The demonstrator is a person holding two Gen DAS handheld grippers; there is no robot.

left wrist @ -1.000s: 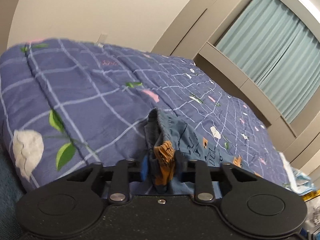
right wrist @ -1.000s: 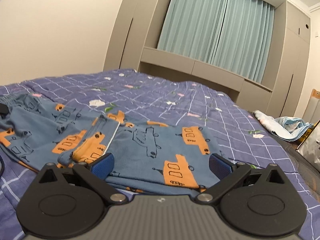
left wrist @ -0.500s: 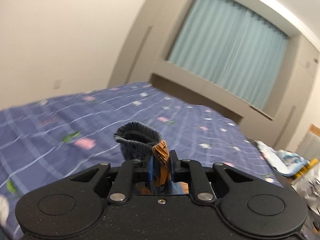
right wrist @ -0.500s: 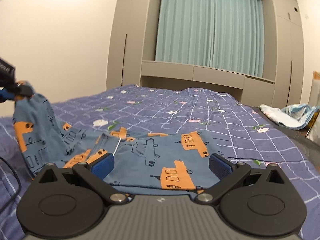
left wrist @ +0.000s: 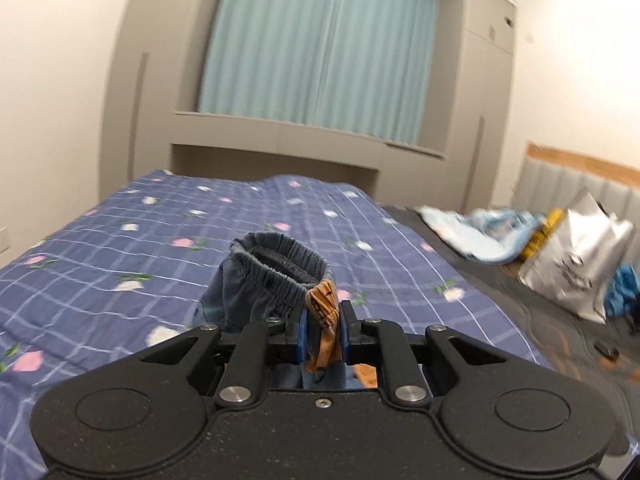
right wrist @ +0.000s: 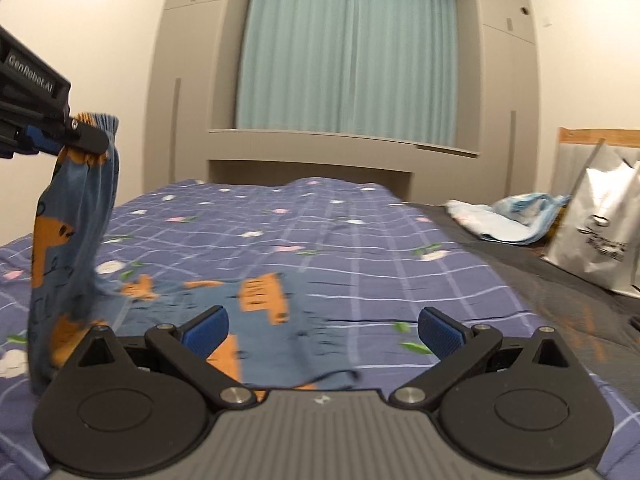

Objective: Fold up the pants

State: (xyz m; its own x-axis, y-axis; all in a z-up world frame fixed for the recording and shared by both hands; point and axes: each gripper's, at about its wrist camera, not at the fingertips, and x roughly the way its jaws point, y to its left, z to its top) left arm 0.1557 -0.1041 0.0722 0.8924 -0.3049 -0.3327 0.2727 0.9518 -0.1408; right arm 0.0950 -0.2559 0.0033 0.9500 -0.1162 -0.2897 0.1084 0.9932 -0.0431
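The small blue pants (right wrist: pixel 272 304) with orange vehicle prints lie partly on the bed. Their elastic waistband (left wrist: pixel 280 276) is pinched in my left gripper (left wrist: pixel 322 332), which is shut on the cloth and held well above the bed. In the right wrist view the left gripper (right wrist: pixel 84 136) shows at the upper left, with the pants hanging down from it in a long fold. My right gripper (right wrist: pixel 322 328) stands open low over the part of the pants that lies flat, nothing between its blue pads (right wrist: pixel 440 330).
The bed has a blue checked floral quilt (right wrist: pixel 360 248). A crumpled light blue cloth (right wrist: pixel 508 220) and a silver bag (right wrist: pixel 596 232) lie at the right on a dark sheet. Grey cabinets and teal curtains (right wrist: pixel 348 56) stand behind the bed.
My left gripper has risen with the waistband and rolled level, pulling that end of the pants up off the bed. The right gripper has shifted a little and stays open.
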